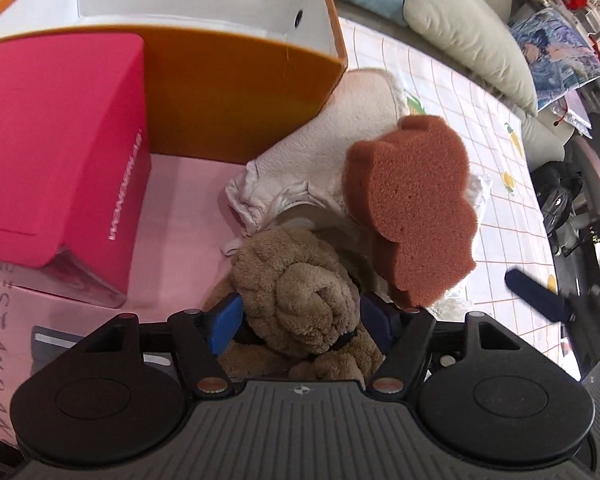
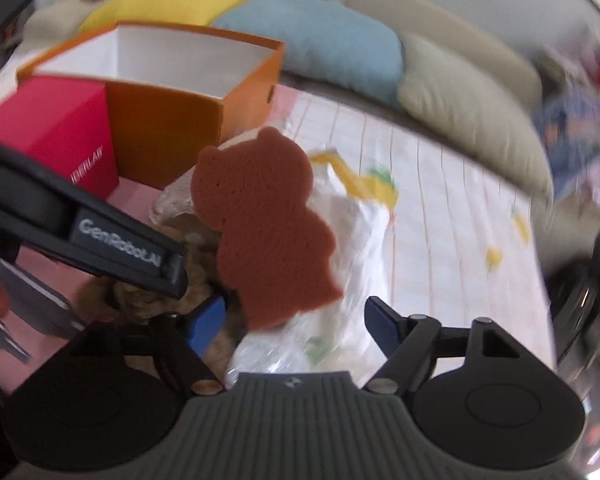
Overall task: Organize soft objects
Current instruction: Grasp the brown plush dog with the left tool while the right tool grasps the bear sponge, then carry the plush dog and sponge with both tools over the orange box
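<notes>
Your left gripper [image 1: 300,320] has its fingers wide open around the brown plush toy [image 1: 300,300], not pressing; your right gripper [image 2: 296,320] is open and empty below the bear-shaped sponge [image 2: 260,232].

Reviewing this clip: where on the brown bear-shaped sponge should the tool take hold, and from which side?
Probably across the flat faces of the bear-shaped sponge, at its narrower waist, coming from above. It stands tilted on edge against the white plastic bag, so both faces are exposed, and the slab is thin enough for the open right tool.
</notes>
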`<state>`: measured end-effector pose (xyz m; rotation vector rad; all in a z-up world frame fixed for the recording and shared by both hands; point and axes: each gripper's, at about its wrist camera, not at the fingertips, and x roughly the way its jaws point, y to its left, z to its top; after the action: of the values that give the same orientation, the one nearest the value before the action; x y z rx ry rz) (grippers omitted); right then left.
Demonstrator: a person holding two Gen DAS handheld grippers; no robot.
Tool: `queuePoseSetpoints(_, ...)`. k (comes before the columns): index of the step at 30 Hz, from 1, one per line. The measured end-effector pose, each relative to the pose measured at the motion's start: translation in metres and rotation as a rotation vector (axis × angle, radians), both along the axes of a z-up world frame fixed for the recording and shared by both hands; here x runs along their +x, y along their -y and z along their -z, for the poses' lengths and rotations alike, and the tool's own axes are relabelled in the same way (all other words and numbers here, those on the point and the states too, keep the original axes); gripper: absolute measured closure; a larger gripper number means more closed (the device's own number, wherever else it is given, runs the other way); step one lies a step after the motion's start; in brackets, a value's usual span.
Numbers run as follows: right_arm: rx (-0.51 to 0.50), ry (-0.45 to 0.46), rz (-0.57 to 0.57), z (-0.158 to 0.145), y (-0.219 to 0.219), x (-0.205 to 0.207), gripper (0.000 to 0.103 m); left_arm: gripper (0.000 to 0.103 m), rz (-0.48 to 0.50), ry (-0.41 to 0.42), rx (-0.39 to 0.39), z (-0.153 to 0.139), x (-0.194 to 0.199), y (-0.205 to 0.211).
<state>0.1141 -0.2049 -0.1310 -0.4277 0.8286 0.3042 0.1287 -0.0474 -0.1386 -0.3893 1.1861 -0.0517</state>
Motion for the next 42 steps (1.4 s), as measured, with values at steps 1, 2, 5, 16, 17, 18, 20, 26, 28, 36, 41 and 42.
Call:
queuePoseSetpoints(1,-0.007,0.004,-0.023,0.002,-0.002,0.002,0.026,0.024,0.0,-0.009,0.008,0.001,0.002,0.002)
queuePoseSetpoints(2,-0.015,0.007,-0.041,0.004,-0.003,0.004,0.026,0.024,0.003,-0.017,0.01,0.003,0.004,0.002)
queuePoseSetpoints(5,-0.061,0.021,-0.088,0.013,-0.007,0.012,0.026,0.026,0.011,-0.042,0.007,0.008,0.007,0.001)
queuePoseSetpoints(16,-0.059,0.011,-0.088,0.015,-0.013,0.014,0.08,0.053,0.01,0.006,-0.021,-0.004,-0.01,-0.014)
queuePoseSetpoints(17,-0.043,0.008,-0.08,0.012,-0.011,0.014,0.08,0.054,0.005,0.019,-0.026,-0.008,-0.014,-0.017)
queuePoseSetpoints(18,-0.024,0.001,-0.073,0.009,-0.009,0.014,0.083,0.054,0.001,0.031,-0.03,-0.011,-0.017,-0.02)
queuePoseSetpoints(20,0.007,-0.012,-0.061,0.004,-0.005,0.013,0.087,0.054,-0.003,0.054,-0.035,-0.018,-0.024,-0.026)
queuePoseSetpoints(26,0.064,0.035,-0.071,-0.018,-0.007,-0.007,0.097,0.054,-0.001,0.122,-0.012,-0.036,-0.035,-0.029)
queuePoseSetpoints(28,0.072,0.054,-0.071,-0.026,-0.01,-0.016,0.099,0.054,-0.003,0.151,0.002,-0.042,-0.043,-0.033)
queuePoseSetpoints(36,0.086,0.12,-0.051,-0.056,-0.013,-0.039,0.101,0.054,-0.019,0.267,0.015,-0.072,-0.065,-0.044)
queuePoseSetpoints(41,0.082,0.163,-0.034,-0.075,-0.015,-0.039,0.102,0.054,-0.039,0.38,0.037,-0.099,-0.076,-0.05)
queuePoseSetpoints(42,0.088,0.169,-0.03,-0.078,-0.015,-0.039,0.103,0.054,-0.047,0.403,0.039,-0.104,-0.077,-0.053)
